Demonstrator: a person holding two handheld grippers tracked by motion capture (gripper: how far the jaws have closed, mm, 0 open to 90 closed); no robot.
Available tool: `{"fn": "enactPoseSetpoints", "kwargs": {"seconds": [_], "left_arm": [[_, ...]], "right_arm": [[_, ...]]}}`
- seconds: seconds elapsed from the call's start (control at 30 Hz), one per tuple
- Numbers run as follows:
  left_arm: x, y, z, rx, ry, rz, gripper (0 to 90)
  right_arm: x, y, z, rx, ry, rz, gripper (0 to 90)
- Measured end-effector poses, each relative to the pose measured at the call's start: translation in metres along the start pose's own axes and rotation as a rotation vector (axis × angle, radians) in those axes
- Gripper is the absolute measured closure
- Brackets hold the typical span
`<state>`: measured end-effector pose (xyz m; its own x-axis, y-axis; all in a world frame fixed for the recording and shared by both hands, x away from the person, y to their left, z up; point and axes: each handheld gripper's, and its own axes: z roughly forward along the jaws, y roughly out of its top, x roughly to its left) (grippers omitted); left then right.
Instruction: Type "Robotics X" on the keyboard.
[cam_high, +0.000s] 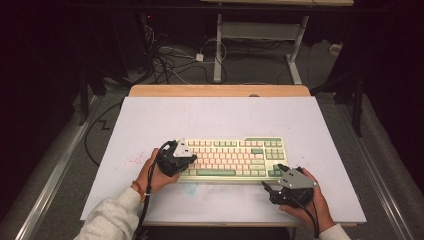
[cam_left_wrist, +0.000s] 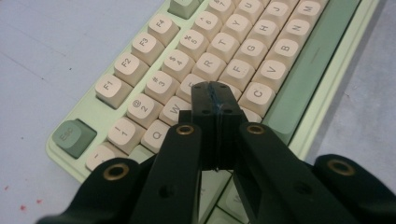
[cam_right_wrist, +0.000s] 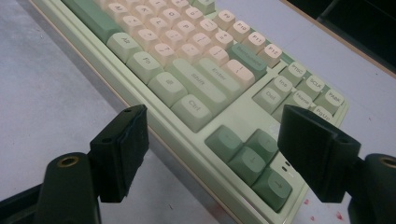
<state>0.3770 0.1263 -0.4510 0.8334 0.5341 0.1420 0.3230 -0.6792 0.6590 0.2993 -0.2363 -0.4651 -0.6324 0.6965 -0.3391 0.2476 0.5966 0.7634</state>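
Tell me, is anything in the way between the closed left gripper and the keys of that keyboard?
Nothing visible. The left gripper, jaws shut together with nothing between them, hangs right over the letter keys of the keyboard, near the left end, with only open air below its tip.

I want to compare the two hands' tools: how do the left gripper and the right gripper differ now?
The left gripper has its jaws shut together, empty; the right gripper has its jaws wide apart. The left gripper is over the letter keys of the keyboard, the right gripper at its arrow-key corner. Both are black and hand-held.
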Motion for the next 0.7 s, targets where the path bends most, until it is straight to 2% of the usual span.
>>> {"fn": "enactPoseSetpoints", "kwargs": {"seconds": [0.07, 0.43, 0.53, 0.7], "left_arm": [[0.0003, 0.0012, 0.0023, 0.005, 0.009, 0.003, 87.4], [0.0011, 0.0032, 0.0109, 0.037, 0.001, 0.016, 87.4], [0.0000, 0.0040, 0.0097, 0.035, 0.009, 0.021, 87.4], [-0.0017, 0.0061, 0.0033, 0.005, 0.027, 0.031, 86.1]], "right_arm": [[0.0000, -0.0003, 0.0002, 0.001, 0.001, 0.000, 24.9], [0.0001, -0.0007, 0.0009, 0.005, 0.005, -0.003, 25.1], [0.0004, -0.0008, 0.0011, 0.008, 0.005, -0.006, 25.1], [-0.0008, -0.0009, 0.0005, 0.005, 0.003, -0.005, 25.1]]}}
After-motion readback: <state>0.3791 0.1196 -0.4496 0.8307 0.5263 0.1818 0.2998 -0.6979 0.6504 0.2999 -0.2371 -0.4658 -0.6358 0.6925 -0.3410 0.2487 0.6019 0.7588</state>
